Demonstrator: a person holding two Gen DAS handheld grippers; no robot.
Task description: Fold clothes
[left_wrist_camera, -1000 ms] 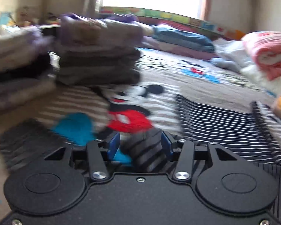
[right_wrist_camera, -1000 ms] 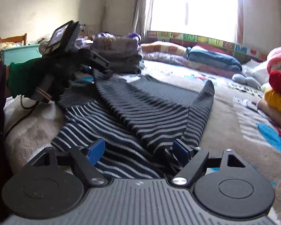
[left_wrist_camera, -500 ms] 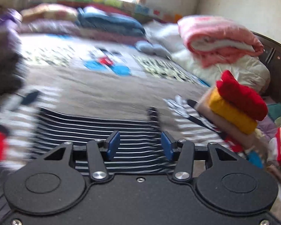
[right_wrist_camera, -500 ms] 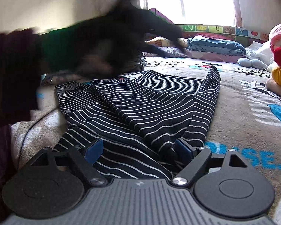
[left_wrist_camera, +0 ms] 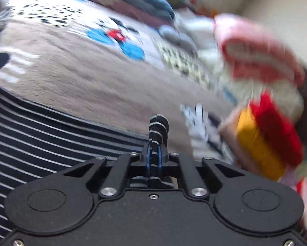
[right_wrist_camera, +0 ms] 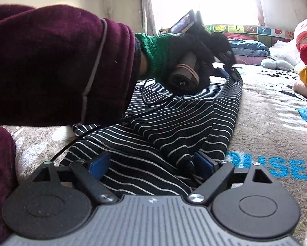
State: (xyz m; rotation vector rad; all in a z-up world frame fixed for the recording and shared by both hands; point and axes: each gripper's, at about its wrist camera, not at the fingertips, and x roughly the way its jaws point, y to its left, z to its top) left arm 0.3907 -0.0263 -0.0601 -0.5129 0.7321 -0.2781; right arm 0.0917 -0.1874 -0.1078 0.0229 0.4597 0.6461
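A black garment with thin white stripes lies on the bed, partly folded over itself. In the left wrist view my left gripper is shut on an edge of the garment, and a roll of striped fabric sticks up between the blue pads. The right wrist view shows that left gripper at the garment's far corner, held by a gloved hand. My right gripper sits low over the near end with its jaws opening. Striped fabric lies between its pads, not squeezed.
A maroon sleeve crosses the left half of the right wrist view, with a black cable trailing over the garment. Folded red and yellow clothes and a pink blanket lie at the right. The printed bed cover spreads around.
My left gripper swung right, away from the stacks of folded clothes, to the garment's far edge and shut on it. The right gripper stayed put and its jaws widened a little.
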